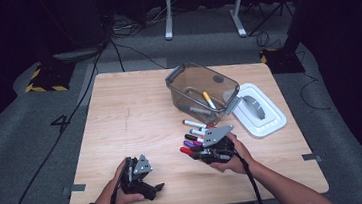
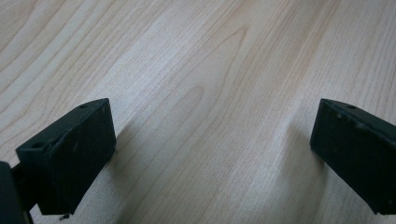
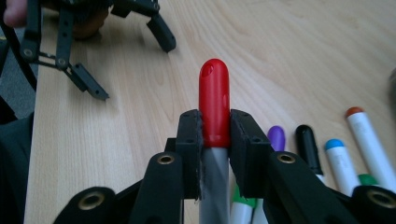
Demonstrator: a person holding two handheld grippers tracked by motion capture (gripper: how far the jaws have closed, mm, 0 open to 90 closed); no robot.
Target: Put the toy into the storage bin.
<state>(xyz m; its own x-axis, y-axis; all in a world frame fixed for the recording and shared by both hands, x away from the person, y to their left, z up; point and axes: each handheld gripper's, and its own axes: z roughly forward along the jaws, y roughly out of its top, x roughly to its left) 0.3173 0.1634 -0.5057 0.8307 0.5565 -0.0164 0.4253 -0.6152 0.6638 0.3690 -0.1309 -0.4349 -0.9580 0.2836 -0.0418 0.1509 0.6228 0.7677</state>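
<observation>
My right gripper (image 3: pixel 215 135) is shut on a grey marker with a red cap (image 3: pixel 215 105), which sticks out past the pads and is held just above the wooden table (image 1: pixel 129 112). In the high view this gripper (image 1: pixel 193 151) points left near the table's middle, with the red cap (image 1: pixel 186 150) at its tip. Beside it lie purple (image 3: pixel 276 137), black (image 3: pixel 306 140), blue (image 3: pixel 334 144) and orange-capped (image 3: pixel 357 114) markers. My left gripper (image 2: pixel 212 149) rests open near the front edge (image 1: pixel 153 186), with bare wood between its fingers (image 2: pixel 70 149).
A clear plastic bin (image 1: pixel 183 84) stands behind the markers and holds a yellow-capped marker (image 1: pixel 209 99) and a grey one. Its white lid (image 1: pixel 271 121) lies to its right. A green-capped marker (image 3: pixel 366 179) lies under my right gripper. The left gripper (image 3: pixel 128 63) shows far off.
</observation>
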